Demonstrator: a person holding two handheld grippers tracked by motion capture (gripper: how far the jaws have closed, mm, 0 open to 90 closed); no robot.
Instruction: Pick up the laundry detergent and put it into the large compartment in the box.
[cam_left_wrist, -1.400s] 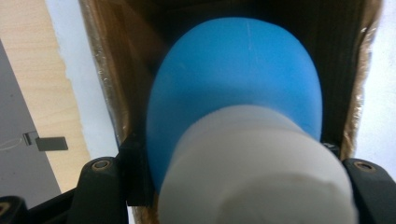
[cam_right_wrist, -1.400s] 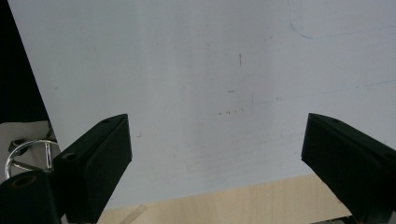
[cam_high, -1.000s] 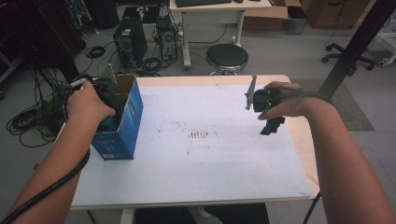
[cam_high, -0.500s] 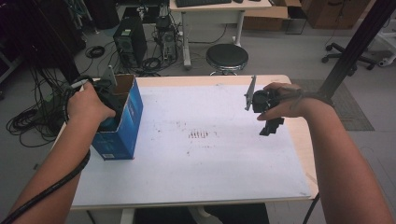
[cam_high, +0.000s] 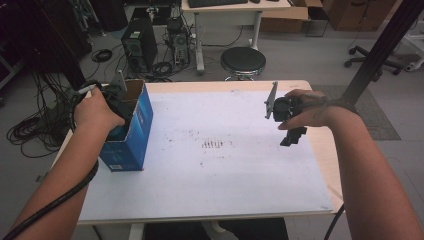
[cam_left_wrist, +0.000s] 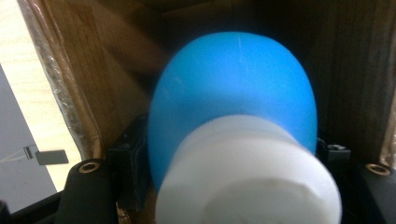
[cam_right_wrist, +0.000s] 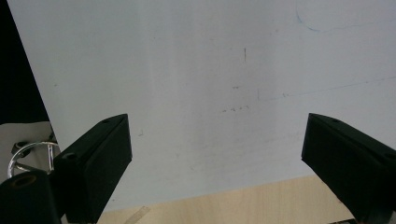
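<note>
My left gripper (cam_high: 121, 106) reaches down into an open blue cardboard box (cam_high: 136, 137) at the table's left edge. In the left gripper view a blue bulb with a white base (cam_left_wrist: 233, 93) sits between the jaws, inside the box's brown walls (cam_left_wrist: 70, 70). The jaws have just been opening and stand close beside the bulb. My right gripper (cam_high: 294, 137) hovers over the right side of the white sheet (cam_high: 215, 170), pointing down. It is open wide with nothing between its fingers (cam_right_wrist: 95, 158).
The white sheet covers most of the wooden table (cam_high: 327, 150). A black stool (cam_high: 243, 61) and a computer tower (cam_high: 140, 45) stand behind the table. Cables (cam_high: 30, 130) lie on the floor at the left. A black slanted post (cam_high: 380, 50) rises at the right.
</note>
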